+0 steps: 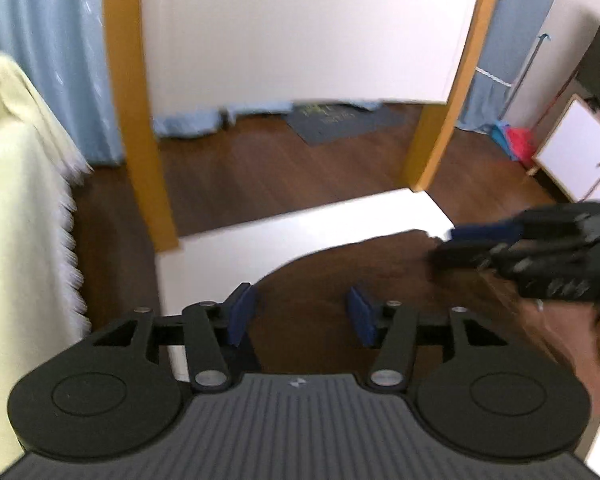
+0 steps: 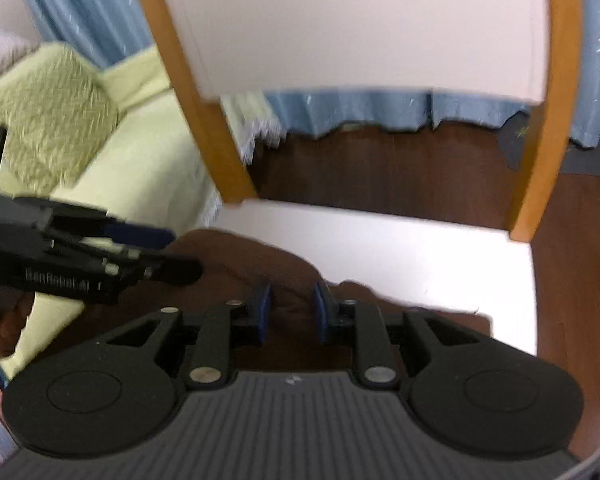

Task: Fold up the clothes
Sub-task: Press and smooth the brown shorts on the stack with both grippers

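Right-view-only pale sofa cushion (image 2: 56, 116)

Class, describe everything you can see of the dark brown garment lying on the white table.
The dark brown cloth garment lies spread on the white table, looking soft and matte, plain, with no visible print. Its far edge curves across the tabletop, leaving white surface bare beyond it. A raised fold stands between the right gripper's parted jaws; whether the pads touch it is unclear. The left gripper hangs above it, jaws open. Blur hides seams and sleeves.
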The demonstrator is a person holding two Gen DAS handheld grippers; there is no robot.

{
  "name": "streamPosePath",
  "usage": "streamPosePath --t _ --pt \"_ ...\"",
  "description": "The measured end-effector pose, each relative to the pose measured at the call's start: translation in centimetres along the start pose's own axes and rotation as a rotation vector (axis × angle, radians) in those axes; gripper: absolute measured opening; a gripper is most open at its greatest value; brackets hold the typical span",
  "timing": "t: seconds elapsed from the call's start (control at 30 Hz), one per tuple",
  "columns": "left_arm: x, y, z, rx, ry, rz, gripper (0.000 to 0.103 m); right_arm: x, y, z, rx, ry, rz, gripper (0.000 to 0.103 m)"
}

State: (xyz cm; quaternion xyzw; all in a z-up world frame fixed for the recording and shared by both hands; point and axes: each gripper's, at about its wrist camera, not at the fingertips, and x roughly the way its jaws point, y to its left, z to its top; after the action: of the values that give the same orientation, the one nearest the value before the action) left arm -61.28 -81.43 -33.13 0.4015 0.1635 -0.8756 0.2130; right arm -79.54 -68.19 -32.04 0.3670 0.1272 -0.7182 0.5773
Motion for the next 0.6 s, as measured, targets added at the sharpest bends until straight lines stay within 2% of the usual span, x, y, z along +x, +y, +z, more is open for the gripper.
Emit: streamPosePath --t 0.07,0.13,0.2,0.37,0.43,0.47,0.53,0.6 --pt "-4.0 -0.6 -0.8 -0.035 -0.073 0.006 0.054 -2.1 0.1 -0.3 0.026 -0.039 -0.012 0.032" --pt "-6.1 -1.3 -1.7 -0.051 -0.105 -0.004 0.055 -4.4 0.4 -1.7 0.059 -0.061 -0.007 0.033" --pt "-7.6 -2.5 -3.3 -0.063 -0.118 -0.059 0.056 -7.4 1.0 -4.0 0.098 -0.079 0.008 0.033" --pt "-7.0 -3.0 -7.7 -0.105 -0.083 -0.145 0.054 -9.0 3.6 -8.8 0.123 -0.043 0.07 0.033" --pt "-6.4 -2.6 -9.4 -0.093 -0.052 -0.142 0.054 -9.0 5.4 -10.4 0.074 -0.028 0.111 0.032" --pt "-5.5 -2.4 -10.3 -0.071 -0.037 -0.125 0.052 -8.5 5.9 -10.9 0.051 -0.002 0.102 0.033" --pt "-4.3 -1.9 -11.2 -0.043 -0.052 -0.119 0.053 -7.0 6.5 -11.9 0.015 0.073 0.09 0.033" --pt "-3.8 -1.6 -11.1 -0.027 -0.072 -0.126 0.052 -6.0 6.5 -12.4 0.008 0.106 0.086 0.035"
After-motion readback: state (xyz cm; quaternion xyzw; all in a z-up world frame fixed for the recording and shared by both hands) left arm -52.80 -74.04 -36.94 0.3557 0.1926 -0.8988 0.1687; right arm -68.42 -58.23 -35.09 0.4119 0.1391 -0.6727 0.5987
